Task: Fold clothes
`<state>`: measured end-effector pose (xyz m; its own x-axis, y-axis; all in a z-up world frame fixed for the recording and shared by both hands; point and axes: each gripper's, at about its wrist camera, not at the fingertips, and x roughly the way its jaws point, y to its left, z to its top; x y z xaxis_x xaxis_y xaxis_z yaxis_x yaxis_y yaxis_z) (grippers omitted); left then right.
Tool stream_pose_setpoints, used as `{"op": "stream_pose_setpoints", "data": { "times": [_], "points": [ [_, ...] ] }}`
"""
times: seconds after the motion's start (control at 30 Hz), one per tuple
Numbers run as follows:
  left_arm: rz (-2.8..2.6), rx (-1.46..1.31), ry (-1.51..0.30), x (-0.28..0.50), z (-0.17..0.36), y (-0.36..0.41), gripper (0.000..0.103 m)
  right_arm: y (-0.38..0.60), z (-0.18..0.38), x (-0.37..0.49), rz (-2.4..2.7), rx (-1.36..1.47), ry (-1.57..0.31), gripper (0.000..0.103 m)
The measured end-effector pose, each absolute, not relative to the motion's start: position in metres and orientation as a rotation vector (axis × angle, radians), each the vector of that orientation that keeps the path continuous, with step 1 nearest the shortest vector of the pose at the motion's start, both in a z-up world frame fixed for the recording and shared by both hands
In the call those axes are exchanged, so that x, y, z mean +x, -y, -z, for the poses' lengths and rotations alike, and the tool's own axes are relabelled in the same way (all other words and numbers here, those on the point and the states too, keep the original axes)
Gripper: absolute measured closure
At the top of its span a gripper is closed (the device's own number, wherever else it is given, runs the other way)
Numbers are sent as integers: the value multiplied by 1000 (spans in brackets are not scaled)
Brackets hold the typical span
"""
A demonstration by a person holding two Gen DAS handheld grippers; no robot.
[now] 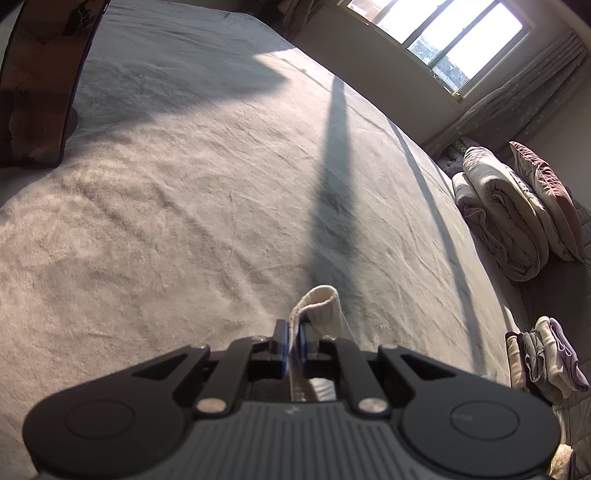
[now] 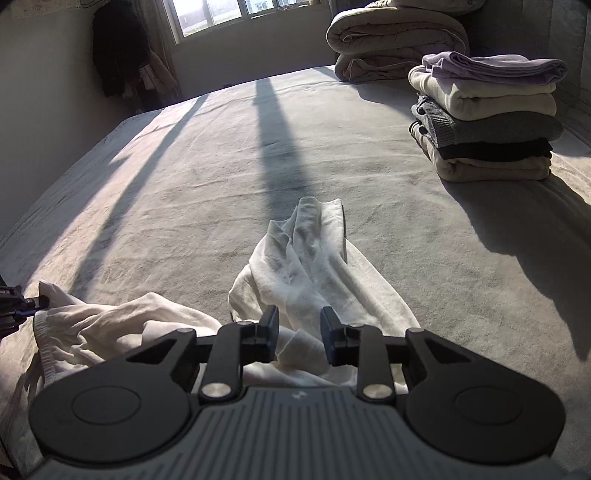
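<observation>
1. Where my left hand-held gripper (image 1: pixel 293 345) points, its blue pads are pressed together on the ribbed hem of the white garment (image 2: pixel 310 258); a loop of that hem stands up just past the fingertips; beyond it the bed (image 1: pixel 166 221) lies bare and wide as far as its far edge.
2. My right hand-held gripper (image 2: pixel 299 332) stands spread, with the garment's crumpled cloth lying under and between the fingers but not pinched; the pads press on nothing.
3. From the right wrist view the garment runs as a rumpled ridge ahead of the fingers, with another part trailing off to the left, where my left hand-held gripper shows at the frame's edge holding the hem; all of it rests on the near part of the bed.
4. Open room: ahead and to the left the bed cover is bare up to its far edge near the wall; to the right a stack of folded clothes (image 2: pixel 484 118) sits well apart from the garment, near the bed's right side.
5. A rolled quilt (image 2: pixel 395 40) lies behind the stack at the far right corner.
6. The bed cover is pale, plush and lightly wrinkled; long dark shadow bars cross it from the window (image 2: pixel 229 11); a dark piece of clothing (image 2: pixel 114 51) hangs by the wall left of the window.
</observation>
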<state>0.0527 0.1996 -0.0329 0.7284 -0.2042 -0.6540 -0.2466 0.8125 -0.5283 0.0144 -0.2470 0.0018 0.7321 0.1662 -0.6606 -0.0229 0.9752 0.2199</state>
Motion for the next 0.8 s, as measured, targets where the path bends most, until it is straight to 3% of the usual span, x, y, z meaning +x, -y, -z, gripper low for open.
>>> {"op": "stream_pose_setpoints", "data": {
  "times": [0.17,0.5,0.53,0.57,0.63,0.8],
  "points": [
    [-24,-640,-775,54,34,-200,97,207,2,35,-292,189,-753,56],
    [-10,-634,-791,52,37,-204,97,158,28,66,-451,144,-780,54],
    [-8,-631,-793,52,38,-205,97,157,31,67,-464,150,-781,59],
    [-6,-629,-796,52,39,-206,97,157,33,68,-477,156,-782,74],
    [-3,-628,-799,51,39,-207,97,154,34,66,-496,149,-784,92],
    [5,-626,-794,49,37,-210,97,149,21,46,-589,172,-785,97]
  ]
}}
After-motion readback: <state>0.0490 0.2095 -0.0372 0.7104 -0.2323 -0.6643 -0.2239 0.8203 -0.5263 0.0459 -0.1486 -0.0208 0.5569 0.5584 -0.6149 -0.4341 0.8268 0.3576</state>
